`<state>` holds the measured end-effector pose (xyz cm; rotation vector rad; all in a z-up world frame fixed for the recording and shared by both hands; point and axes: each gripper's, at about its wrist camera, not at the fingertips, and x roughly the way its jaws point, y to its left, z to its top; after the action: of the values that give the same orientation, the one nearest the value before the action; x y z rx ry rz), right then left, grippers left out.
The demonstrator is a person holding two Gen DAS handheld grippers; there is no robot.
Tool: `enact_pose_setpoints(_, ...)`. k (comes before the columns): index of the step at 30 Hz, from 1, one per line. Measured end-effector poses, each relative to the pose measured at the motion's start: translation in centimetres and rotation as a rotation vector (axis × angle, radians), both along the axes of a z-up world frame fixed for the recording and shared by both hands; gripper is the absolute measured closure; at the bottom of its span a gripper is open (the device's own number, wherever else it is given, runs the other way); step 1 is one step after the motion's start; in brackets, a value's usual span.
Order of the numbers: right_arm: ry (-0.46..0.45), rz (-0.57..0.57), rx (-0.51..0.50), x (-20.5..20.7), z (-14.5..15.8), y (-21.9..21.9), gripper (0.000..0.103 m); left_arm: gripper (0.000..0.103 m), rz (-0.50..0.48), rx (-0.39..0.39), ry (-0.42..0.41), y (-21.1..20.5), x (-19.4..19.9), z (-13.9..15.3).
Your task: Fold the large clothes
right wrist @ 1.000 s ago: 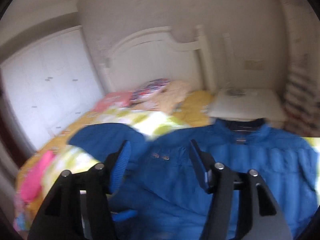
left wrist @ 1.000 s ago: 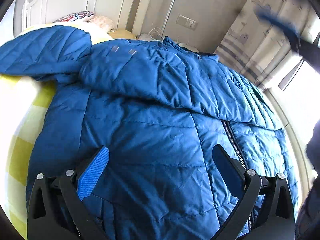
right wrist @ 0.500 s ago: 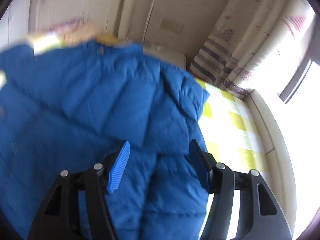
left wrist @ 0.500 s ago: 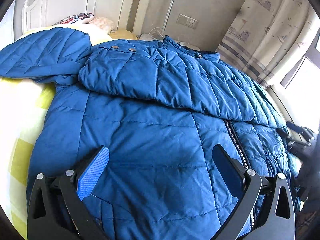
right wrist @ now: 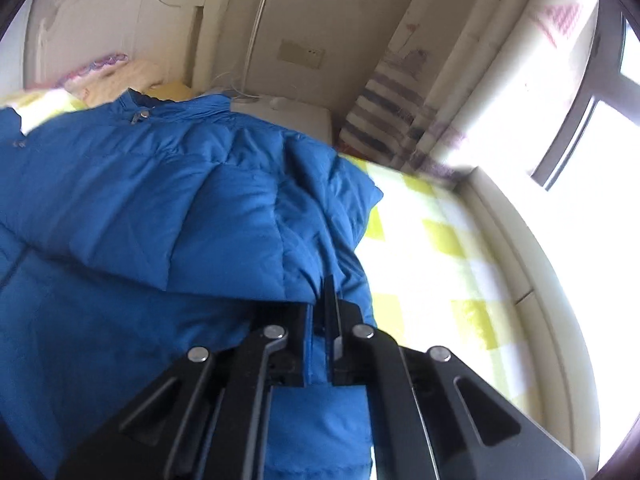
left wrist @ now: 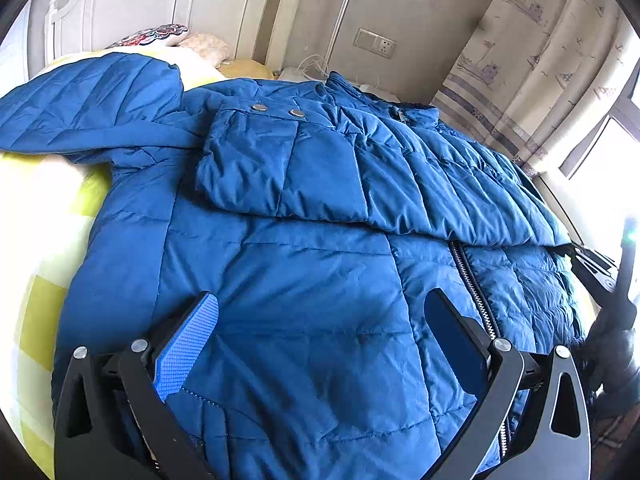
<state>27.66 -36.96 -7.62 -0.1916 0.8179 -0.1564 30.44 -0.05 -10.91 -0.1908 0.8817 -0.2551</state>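
Observation:
A large blue quilted jacket lies front up on the bed, zipper running down its right half. One sleeve is folded across the chest and the hood spreads out at the far left. My left gripper hovers open just above the jacket's lower front, nothing between its pads. In the right wrist view the jacket fills the left half. My right gripper sits at its right edge, jaws closing tight with a fold of fabric pinched between them.
The bed's yellow and white check sheet shows bare to the right of the jacket and again at the left. A white headboard and pillows stand at the far end. A patterned curtain and window line the right side.
My right gripper swung from facing the headboard down to the jacket's right edge, and its jaws went from wide apart to closed. The left gripper stayed where it was.

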Motion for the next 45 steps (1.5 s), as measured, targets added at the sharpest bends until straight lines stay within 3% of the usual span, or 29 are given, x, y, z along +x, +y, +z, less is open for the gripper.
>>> enact_pose_setpoints(1, 0.025, 0.021, 0.000, 0.0, -0.2, 0.1, 0.090, 0.004, 0.000, 0.002, 0.000, 0.0, 0.0, 0.0)
enact_pose_setpoints(3, 0.090, 0.072, -0.025, -0.2, -0.3, 1.1, 0.053, 0.004, 0.000, 0.000, 0.000, 0.0, -0.1, 0.0)
enact_pose_setpoints(5, 0.102, 0.124, 0.009, -1.2, 1.0, 1.8, 0.046, 0.004, -0.004, -0.009, 0.006, 0.1, -0.1, 0.1)
enact_pose_setpoints(9, -0.002, 0.159, 0.195, -2.3, 5.0, 0.6, 0.046, 0.004, -0.059, 0.019, 0.086, -0.4, 0.1, 2.6)
enact_pose_setpoints(10, -0.036, 0.146, 0.248, -1.9, 6.0, -0.3, 0.046, 0.004, -0.075, 0.038, 0.061, -0.7, 0.1, 3.8)
enact_pose_setpoints(13, -0.127, 0.051, 0.339, 0.5, 7.9, -2.8, 0.046, 0.004, -0.095, 0.171, -0.147, -3.1, 1.2, 9.4)
enact_pose_setpoints(15, -0.126, 0.037, 0.451, 2.5, 7.5, -3.6, 0.055, 0.004, -0.091, 0.208, -0.199, -4.3, 3.5, 10.4)
enact_pose_setpoints(16, -0.115, 0.043, 0.488, 3.6, 6.8, -3.4, 0.055, 0.004, -0.084, 0.228, -0.178, -5.0, 5.8, 9.8)
enact_pose_setpoints(18, -0.057, 0.053, 0.442, 5.0, 5.2, -2.1, 0.056, 0.004, -0.060, 0.232, -0.106, -5.6, 9.2, 7.8)
enact_pose_setpoints(21, 0.147, 0.038, 0.274, 6.2, 0.2, -0.5, 0.057, 0.004, -0.052, 0.281, 0.006, -5.7, 12.4, 3.1)
enact_pose_setpoints(23, 0.122, 0.064, 0.288, 5.4, -0.4, -0.9, 0.057, 0.004, -0.069, 0.332, 0.018, -5.5, 12.6, 0.2)
enact_pose_setpoints(24, 0.128, 0.060, 0.302, 5.4, -0.2, -1.1, 0.057, 0.004, -0.077, 0.328, -0.018, -5.4, 12.1, 0.0)
enact_pose_setpoints(27, 0.149, 0.055, 0.274, 6.1, 1.2, -0.9, 0.055, 0.004, -0.077, 0.333, -0.024, -5.4, 12.0, 0.0)
enact_pose_setpoints(29, 0.077, 0.051, 0.253, 7.2, 2.9, -0.8, 0.054, 0.004, -0.073, 0.333, -0.024, -5.5, 12.0, -0.1)
enact_pose_setpoints(32, -0.019, 0.032, 0.229, 10.0, 4.2, -1.1, 0.043, 0.004, -0.071, 0.337, -0.026, -5.7, 11.6, -0.1)
enact_pose_setpoints(34, 0.005, -0.007, 0.228, 12.8, 3.2, -1.9, 0.041, 0.004, -0.071, 0.339, -0.028, -5.7, 11.5, -0.1)
enact_pose_setpoints(37, 0.144, -0.072, 0.263, 15.8, -0.4, -3.1, 0.030, 0.004, -0.071, 0.338, -0.028, -5.7, 11.6, -0.1)
enact_pose_setpoints(38, 0.146, -0.074, 0.267, 16.0, -0.5, -3.1, 0.028, 0.004, -0.071, 0.338, -0.028, -5.7, 11.5, -0.1)
enact_pose_setpoints(41, 0.135, -0.111, 0.269, 14.3, 1.3, -2.3, 0.028, 0.004, -0.070, 0.331, -0.027, -5.6, 11.6, -0.1)
enact_pose_setpoints(45, 0.043, -0.028, 0.267, 8.8, 3.5, 0.8, 0.021, 0.004, -0.071, 0.319, -0.023, -5.5, 11.7, -0.1)
